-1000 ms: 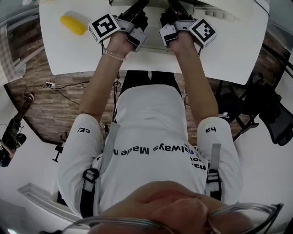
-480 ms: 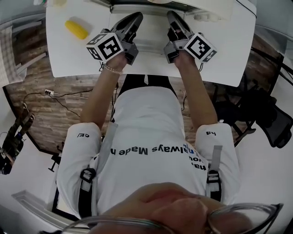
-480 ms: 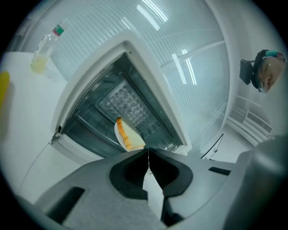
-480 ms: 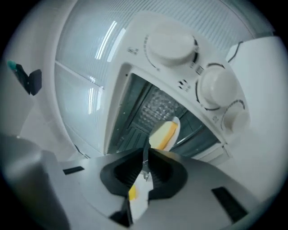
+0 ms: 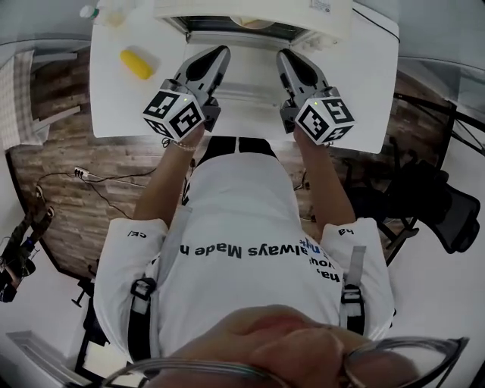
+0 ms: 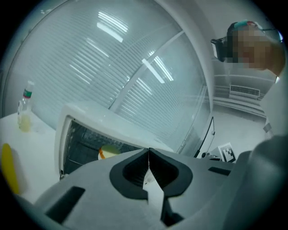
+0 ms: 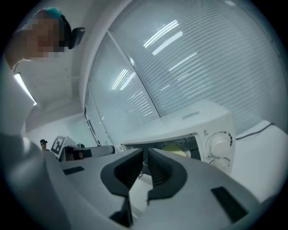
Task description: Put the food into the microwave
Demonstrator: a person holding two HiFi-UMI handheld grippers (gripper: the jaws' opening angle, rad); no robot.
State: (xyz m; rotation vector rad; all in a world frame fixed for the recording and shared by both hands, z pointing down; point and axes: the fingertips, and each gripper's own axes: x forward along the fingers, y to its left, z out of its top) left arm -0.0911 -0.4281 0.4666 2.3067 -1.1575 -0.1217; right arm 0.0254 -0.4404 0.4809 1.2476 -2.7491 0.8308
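The white microwave (image 5: 254, 9) stands at the table's far edge with its cavity open. A yellowish dish of food (image 6: 107, 152) sits inside it, also seen as the food (image 7: 177, 147) in the right gripper view. The drop-down door (image 5: 244, 76) lies open in front, between the two grippers. My left gripper (image 5: 220, 51) hovers over the door's left side, jaws shut and empty (image 6: 149, 152). My right gripper (image 5: 284, 54) hovers over the door's right side, jaws closed to a thin slit with nothing in them (image 7: 145, 155).
A yellow oblong item (image 5: 136, 64) lies on the white table (image 5: 371, 91) to the left of the microwave. A small bottle (image 5: 91, 11) stands at the far left corner. The microwave's dials (image 7: 219, 144) are on its right side. A black chair (image 5: 432, 204) stands to the right.
Both grippers have drawn back from the microwave's opening toward the person and risen. The microwave has come further into the head view.
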